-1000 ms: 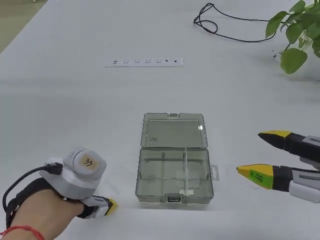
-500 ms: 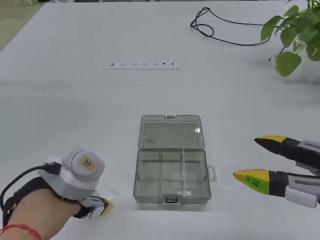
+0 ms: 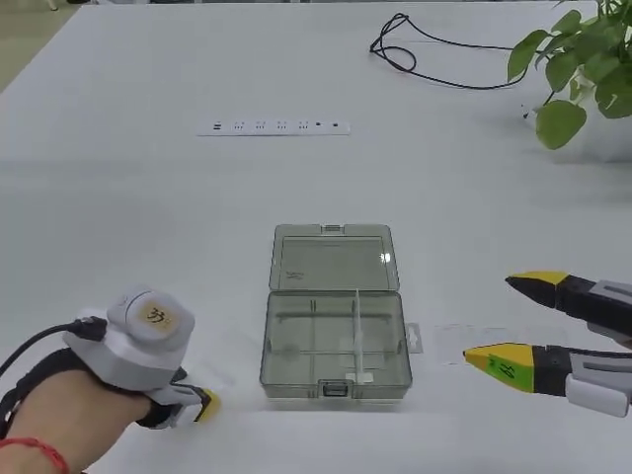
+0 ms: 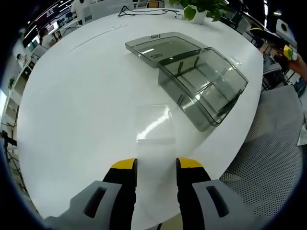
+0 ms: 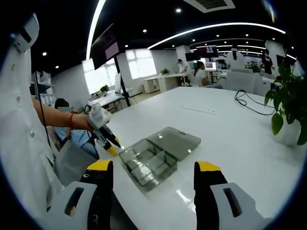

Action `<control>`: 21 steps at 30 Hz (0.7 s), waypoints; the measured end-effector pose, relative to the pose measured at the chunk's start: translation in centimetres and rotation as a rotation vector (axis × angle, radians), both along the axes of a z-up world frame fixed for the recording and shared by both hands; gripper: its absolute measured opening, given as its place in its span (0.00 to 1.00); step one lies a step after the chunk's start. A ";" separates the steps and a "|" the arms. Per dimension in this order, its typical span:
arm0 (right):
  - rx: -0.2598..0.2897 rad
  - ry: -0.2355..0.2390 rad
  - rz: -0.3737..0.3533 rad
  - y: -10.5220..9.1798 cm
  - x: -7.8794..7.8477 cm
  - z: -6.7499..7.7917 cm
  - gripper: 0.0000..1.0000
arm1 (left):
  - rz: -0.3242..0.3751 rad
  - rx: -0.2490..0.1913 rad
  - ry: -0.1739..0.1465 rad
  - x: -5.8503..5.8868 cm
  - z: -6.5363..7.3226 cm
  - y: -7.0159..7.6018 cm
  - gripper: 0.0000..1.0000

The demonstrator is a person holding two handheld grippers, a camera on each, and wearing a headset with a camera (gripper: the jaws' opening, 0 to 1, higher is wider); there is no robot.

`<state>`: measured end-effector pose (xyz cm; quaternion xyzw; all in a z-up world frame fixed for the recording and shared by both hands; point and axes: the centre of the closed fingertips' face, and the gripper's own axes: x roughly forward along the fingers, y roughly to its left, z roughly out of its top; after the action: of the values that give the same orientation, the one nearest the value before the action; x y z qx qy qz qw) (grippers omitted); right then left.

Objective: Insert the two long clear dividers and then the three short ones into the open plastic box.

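Glossy translucent plastic box (image 3: 334, 259), smooth white table (image 3: 138, 227)

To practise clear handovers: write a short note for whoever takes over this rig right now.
Left tongs: open, empty, just short of a flat divider lying on the table.
Right tongs: open, empty, right of the open box.
Done: an upright divider stands in the box; full count unclear.
To do: grasp the flat divider, seat it, then any others.
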<state>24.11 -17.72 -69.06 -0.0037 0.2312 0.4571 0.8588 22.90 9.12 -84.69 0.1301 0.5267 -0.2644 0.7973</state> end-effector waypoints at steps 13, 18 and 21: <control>-0.024 0.009 0.019 0.3 -0.3 -0.3 0.76 | 0.065 -0.081 0.000 -0.3 0.1 -0.1 0.30; -0.034 0.008 0.026 0.5 -0.3 -0.2 0.77 | 0.121 -0.141 -0.003 -0.3 0.4 0.0 0.30; -0.038 0.007 0.030 0.8 -0.2 -0.1 0.77 | 0.159 -0.192 -0.007 -0.4 0.9 -0.2 0.30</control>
<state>23.87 -16.96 -69.16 -0.0219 0.2429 0.4656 0.8507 22.49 8.91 -83.82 0.0117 0.5050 -0.2492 0.8263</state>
